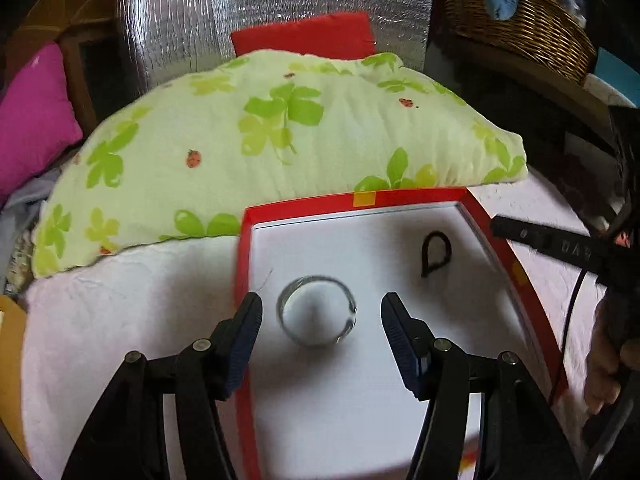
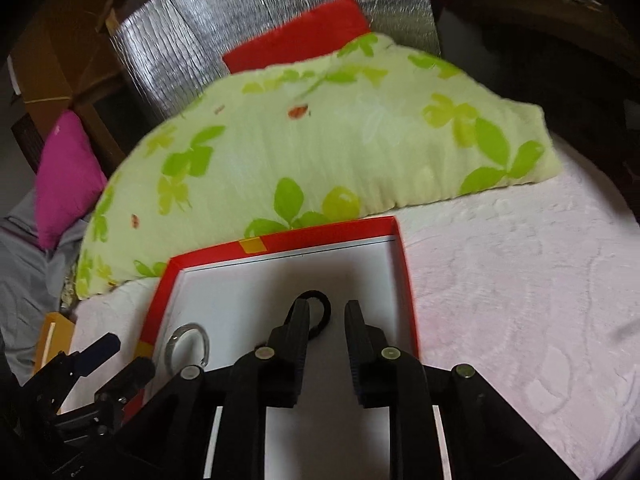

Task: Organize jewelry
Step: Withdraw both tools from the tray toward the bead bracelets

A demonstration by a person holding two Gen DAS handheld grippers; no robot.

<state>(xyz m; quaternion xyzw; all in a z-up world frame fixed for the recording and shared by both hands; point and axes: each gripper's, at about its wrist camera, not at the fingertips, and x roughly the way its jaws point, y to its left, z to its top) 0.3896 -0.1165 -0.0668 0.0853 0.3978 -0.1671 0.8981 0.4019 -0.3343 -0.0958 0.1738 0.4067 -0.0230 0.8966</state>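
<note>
Both grippers hover with jaws apart and empty over the box point(image 1: 516, 264), left gripper point(image 1: 322, 316) wide astride the bangle point(image 1: 317, 311) mid-floor, right gripper point(image 2: 328, 320) narrower beside the black band point(image 2: 318, 312) near its right wall, seemingly to sort

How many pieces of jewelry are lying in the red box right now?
2: a clear bangle near the box's left wall and a black loop toward its far right. The grippers may hide others.

Near edge of the red box point(image 1: 516, 264) cut off by the frame bottom in both views. Black loop point(image 2: 320, 312) partly hidden behind a finger of the right gripper point(image 2: 326, 320). Red cushion point(image 1: 304, 34) mostly covered by the green pillow point(image 1: 260, 140).
</note>
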